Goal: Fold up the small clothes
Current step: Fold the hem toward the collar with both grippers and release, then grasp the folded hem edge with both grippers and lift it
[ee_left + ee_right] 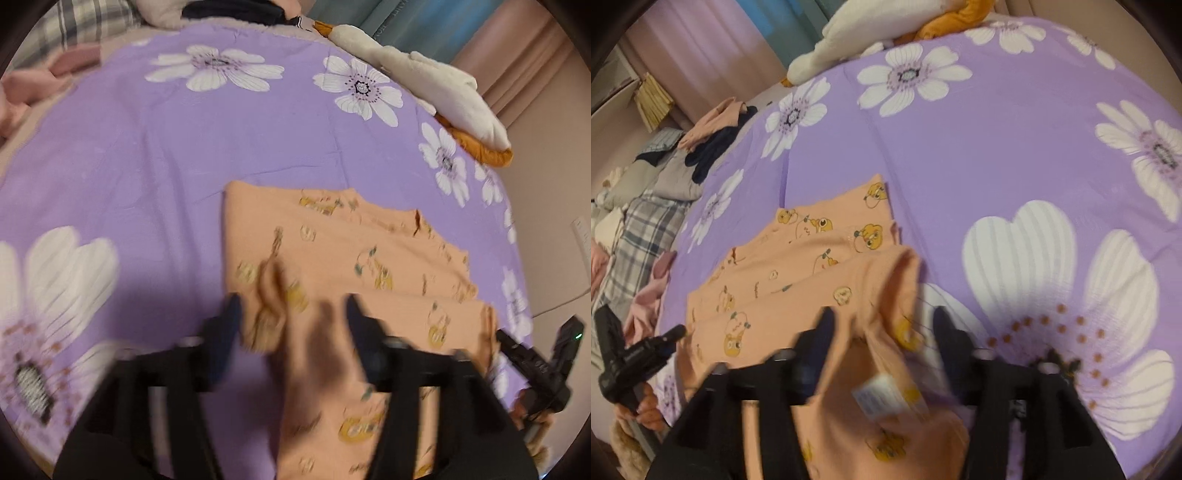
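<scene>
A small peach garment (354, 258) with yellow cartoon prints lies partly folded on the purple flowered bedspread (177, 140). My left gripper (291, 310) is open above the garment's near left edge, where a bunched fold sits between the fingers. In the right wrist view the same garment (798, 258) lies left of centre, and my right gripper (882, 321) is open over its near right corner, with a white care label (882, 398) showing below. The other gripper shows at the edge of each view (535, 354) (631, 354).
A white and orange plush toy (436, 85) lies at the far edge of the bed. Pink clothes (26, 88) and a plaid pillow (88, 18) lie at the far left. A pile of clothes and pillows (650, 184) lies left of the bed.
</scene>
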